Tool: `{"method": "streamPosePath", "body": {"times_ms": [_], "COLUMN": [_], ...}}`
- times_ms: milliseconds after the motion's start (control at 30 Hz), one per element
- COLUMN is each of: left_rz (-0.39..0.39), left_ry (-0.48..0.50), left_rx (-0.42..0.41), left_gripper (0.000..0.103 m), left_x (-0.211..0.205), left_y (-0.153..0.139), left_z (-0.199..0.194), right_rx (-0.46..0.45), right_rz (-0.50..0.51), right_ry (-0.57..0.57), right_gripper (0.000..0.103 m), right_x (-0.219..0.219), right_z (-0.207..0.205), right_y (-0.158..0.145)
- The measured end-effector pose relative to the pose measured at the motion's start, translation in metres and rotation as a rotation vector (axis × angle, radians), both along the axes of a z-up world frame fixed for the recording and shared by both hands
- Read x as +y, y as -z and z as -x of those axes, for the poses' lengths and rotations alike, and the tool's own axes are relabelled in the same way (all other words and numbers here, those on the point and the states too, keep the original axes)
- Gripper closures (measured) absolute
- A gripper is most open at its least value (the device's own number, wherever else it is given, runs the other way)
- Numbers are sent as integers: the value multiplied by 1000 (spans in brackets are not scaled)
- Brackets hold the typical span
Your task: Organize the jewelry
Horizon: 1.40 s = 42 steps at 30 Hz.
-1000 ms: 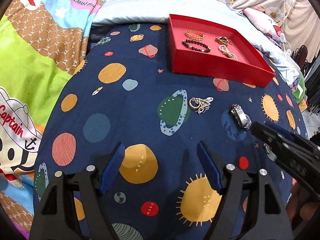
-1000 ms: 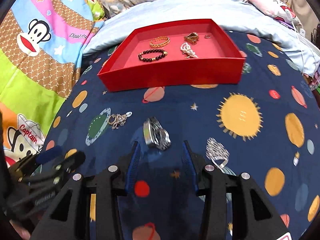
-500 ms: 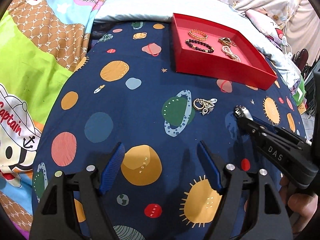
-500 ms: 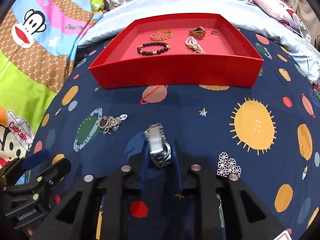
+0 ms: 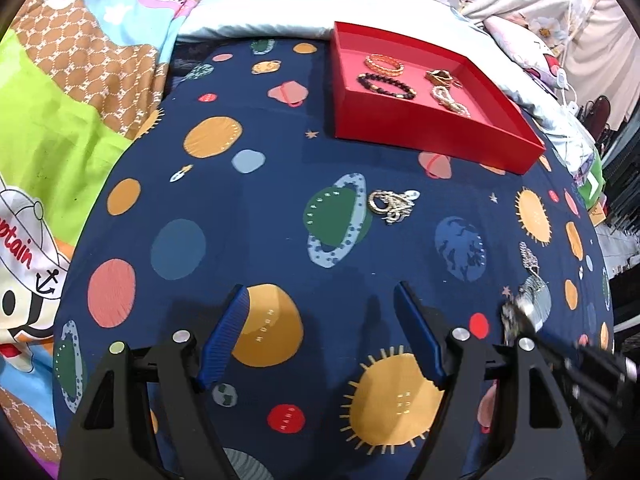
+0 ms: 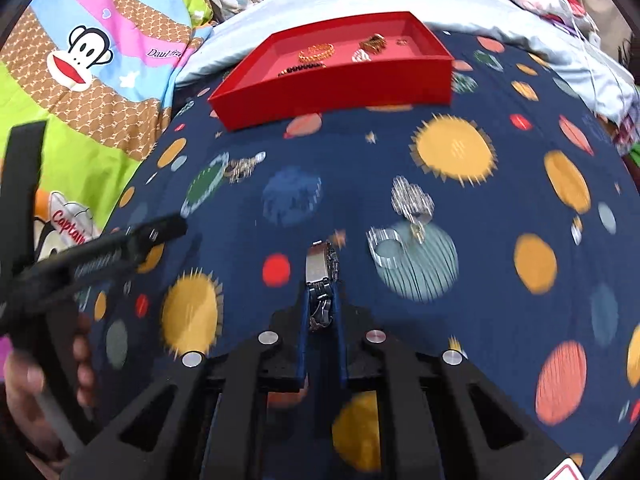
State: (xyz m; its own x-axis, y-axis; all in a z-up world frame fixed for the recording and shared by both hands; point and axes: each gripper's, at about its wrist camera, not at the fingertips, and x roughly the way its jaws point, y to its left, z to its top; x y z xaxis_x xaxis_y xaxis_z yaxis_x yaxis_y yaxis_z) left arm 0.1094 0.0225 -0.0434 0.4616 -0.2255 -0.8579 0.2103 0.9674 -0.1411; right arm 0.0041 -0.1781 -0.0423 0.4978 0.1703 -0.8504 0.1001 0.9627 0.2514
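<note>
My right gripper is shut on a silver metal watch and holds it above the planet-print blanket. It shows blurred at the right edge of the left wrist view. My left gripper is open and empty, low over the blanket. A red tray at the back holds a gold bracelet, a dark bead bracelet, a pearl piece and a gold clip. A gold and silver chain piece lies on the blanket in front of the tray. A silver brooch and a silver ring lie to the right.
The navy planet-print blanket covers the bed. A colourful cartoon quilt lies along the left. A pale blue pillow sits behind the tray. The bed's right edge drops off beside the brooch.
My right gripper closed on the watch and lifted it off the blanket, pulling back toward the near side. The left gripper stayed open and barely moved.
</note>
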Motion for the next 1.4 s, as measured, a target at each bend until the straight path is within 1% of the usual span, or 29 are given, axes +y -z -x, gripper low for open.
{"method": "streamPosePath", "body": {"times_ms": [100,233,300,433,567,667,800,933,1033,1067,1133,1167,1233,1267,1300,1333,1400], "left_rz": [3,14,14,19,19,20,12,15,-24,-45,-80,-84,-92,-92,-89,-87,-84], "left_ry": [21,48,73,101,151,210,275,294,293,293,297,297,298,297,297,297,303], "left_rx": [-4,2,-2,-2,-5,-4,-4,17,-11,-23,-44,-48,-49,-45,-41,-36,-30], "left_gripper": [31,31,31,31,32,32,35,38,42,44,60,64,83,88,91,99,103], "left_x": [-8,-21,-30,-46,-71,-96,-128,-145,-154,-157,-162,-162,-164,-164,-164,-163,-163], "left_y": [-1,-2,-3,-4,-5,-4,1,8,10,10,10,10,9,9,9,8,8], "left_z": [2,6,9,13,20,29,37,36,37,37,39,38,38,38,37,38,39], "right_rx": [1,5,11,3,-2,-11,-21,-17,-17,-16,-17,-19,-22,-22,-22,-23,-23], "right_rz": [-1,42,29,39,58,63,62,65,68,74,86,91,94,92,92,93,98], "right_ry": [24,55,75,130,171,207,250,275,280,276,269,266,260,258,258,257,257], "right_gripper": [93,93,93,93,93,93,93,93,93,93,93,93,93,93,93,93,93], "right_x": [-6,-12,-18,-28,-39,-51,-67,-78,-80,-79,-76,-75,-73,-72,-71,-71,-70], "right_z": [14,22,25,30,34,39,47,52,51,49,47,46,45,44,44,44,44], "right_y": [-3,-9,-12,-22,-32,-40,-44,-43,-41,-41,-40,-40,-39,-39,-39,-39,-39]}}
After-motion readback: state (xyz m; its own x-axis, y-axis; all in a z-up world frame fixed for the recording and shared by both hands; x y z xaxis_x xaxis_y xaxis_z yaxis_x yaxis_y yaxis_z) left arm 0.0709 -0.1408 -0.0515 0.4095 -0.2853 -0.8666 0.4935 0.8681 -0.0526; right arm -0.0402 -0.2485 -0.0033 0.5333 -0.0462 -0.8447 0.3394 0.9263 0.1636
